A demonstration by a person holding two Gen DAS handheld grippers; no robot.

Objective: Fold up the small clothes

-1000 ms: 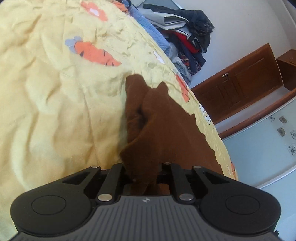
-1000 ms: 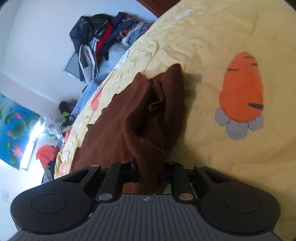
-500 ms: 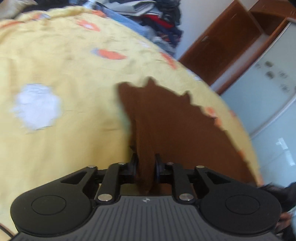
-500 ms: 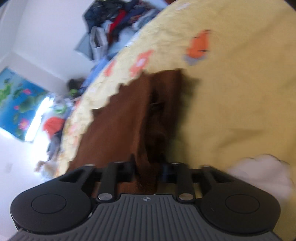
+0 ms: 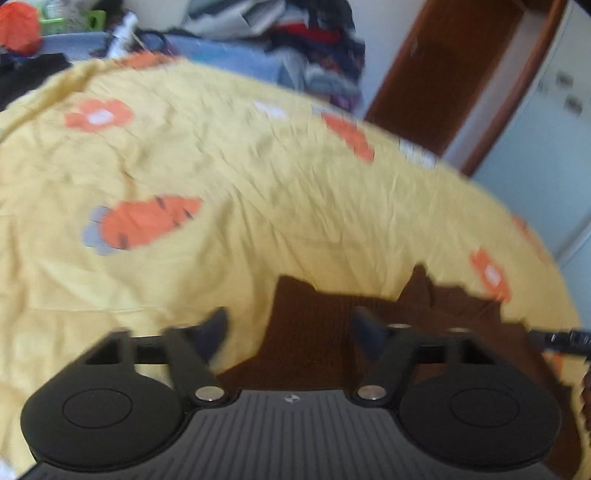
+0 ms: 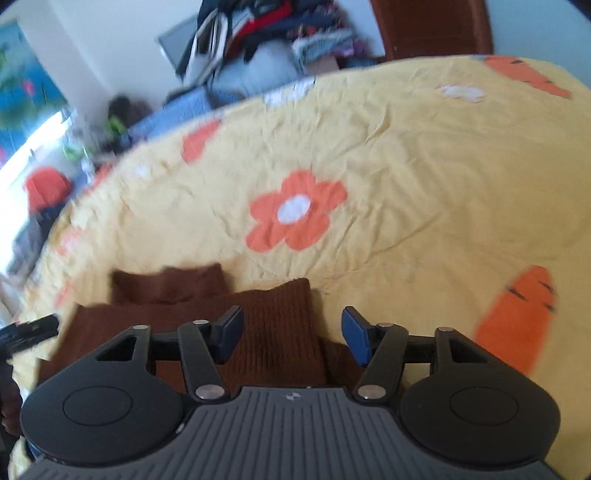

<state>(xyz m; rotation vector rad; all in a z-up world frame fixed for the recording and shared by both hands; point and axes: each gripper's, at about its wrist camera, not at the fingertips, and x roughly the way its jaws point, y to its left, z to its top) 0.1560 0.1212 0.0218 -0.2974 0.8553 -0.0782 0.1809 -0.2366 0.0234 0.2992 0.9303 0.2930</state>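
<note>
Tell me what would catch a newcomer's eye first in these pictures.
The yellow sheet with orange flowers and carrots fills both views. A brown garment lies on it at the near edge, under the open left gripper and right gripper, neither pressing it. Behind, a clothes pile sits against the wall.

Yellow carrot-print bedsheet (image 5: 258,192); clothes pile (image 6: 266,33) behind, blurred; probably wooden door (image 5: 443,74).

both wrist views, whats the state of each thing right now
brown garment: lying flat on the bedspread, a fold laid over it, released
left gripper: open, jaws just opened, over the garment without pressing it
right gripper: open, pads clear of the cloth
yellow bedspread: spread out, wrinkled
clothes pile: heaped, unfolded
</note>
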